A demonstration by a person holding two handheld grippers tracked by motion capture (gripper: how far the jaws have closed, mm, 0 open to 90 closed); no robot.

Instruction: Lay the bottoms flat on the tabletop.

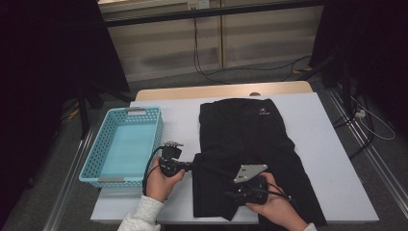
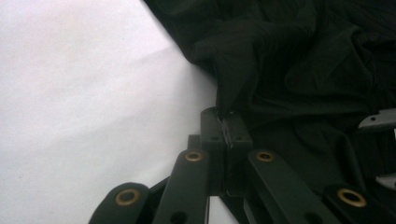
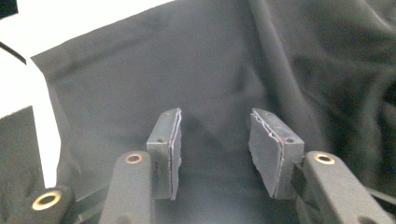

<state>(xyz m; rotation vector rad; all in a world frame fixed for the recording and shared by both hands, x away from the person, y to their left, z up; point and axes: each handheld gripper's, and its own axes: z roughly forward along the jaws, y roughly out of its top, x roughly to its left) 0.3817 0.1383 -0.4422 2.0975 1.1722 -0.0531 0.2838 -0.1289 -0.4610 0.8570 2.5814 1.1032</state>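
A black garment [image 1: 250, 139] with a small white logo lies spread on the white table [image 1: 327, 144], its near left part folded over. My left gripper [image 1: 195, 164] points right at that fold's left edge. In the left gripper view it [image 2: 226, 128] is shut, pinching the edge of the black cloth [image 2: 289, 60] between its pads. My right gripper [image 1: 230, 195], topped by a grey plate, rests low over the garment's near part. In the right gripper view its [image 3: 215, 135] jaws stand apart over flat black cloth [image 3: 140, 70], and the pads [image 3: 266, 149] press on nothing.
A light blue plastic basket [image 1: 98, 154] with nothing in it stands on the table's left side, just left of my left hand. Bare white tabletop [image 2: 84, 93] lies left of the garment. Cables trail on the floor beyond the table's far edge.
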